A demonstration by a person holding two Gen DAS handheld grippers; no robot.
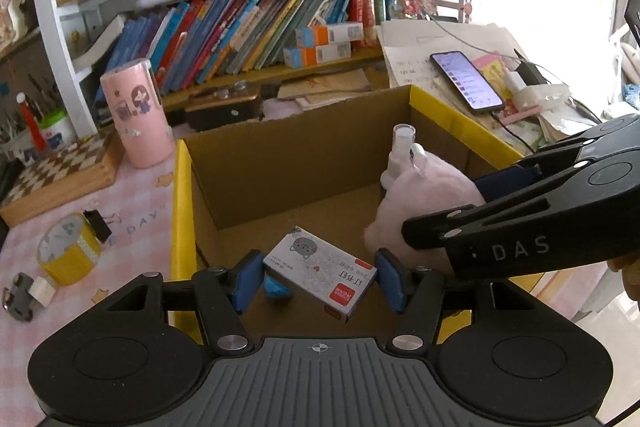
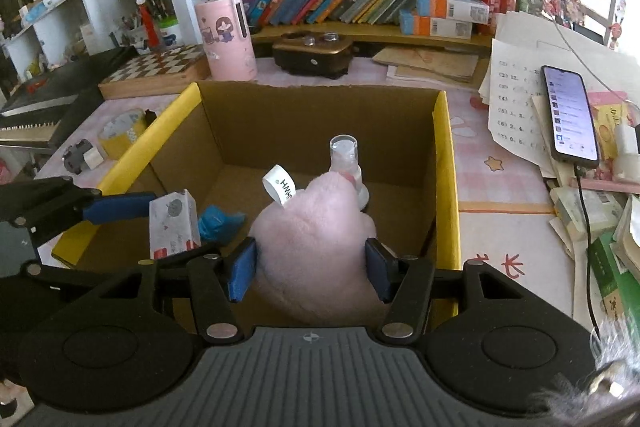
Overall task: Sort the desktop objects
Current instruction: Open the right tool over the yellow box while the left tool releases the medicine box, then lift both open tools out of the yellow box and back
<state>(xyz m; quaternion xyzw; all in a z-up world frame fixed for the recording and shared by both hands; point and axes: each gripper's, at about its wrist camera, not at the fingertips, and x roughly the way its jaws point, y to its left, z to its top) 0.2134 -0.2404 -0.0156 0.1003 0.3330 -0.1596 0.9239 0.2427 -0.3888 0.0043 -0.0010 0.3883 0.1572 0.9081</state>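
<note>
A cardboard box (image 1: 304,155) with yellow rims (image 2: 444,163) stands open on the desk. My left gripper (image 1: 316,281) is shut on a small white staple box (image 1: 320,273) with a cat picture and holds it over the cardboard box; it also shows in the right wrist view (image 2: 173,223). My right gripper (image 2: 310,269) is shut on a pink plush toy (image 2: 316,239) with a white tag (image 2: 280,189), held inside the box; the toy shows in the left view (image 1: 420,199). A clear spray bottle (image 2: 345,163) stands in the box. A blue scrap (image 2: 218,221) lies on the box floor.
A yellow tape roll (image 1: 66,247), a black binder clip (image 1: 98,225) and a small dark part with an eraser (image 1: 24,293) lie left of the box. A pink cylinder (image 1: 134,113), a chessboard (image 1: 60,167), a phone on papers (image 2: 570,115) and bookshelves surround it.
</note>
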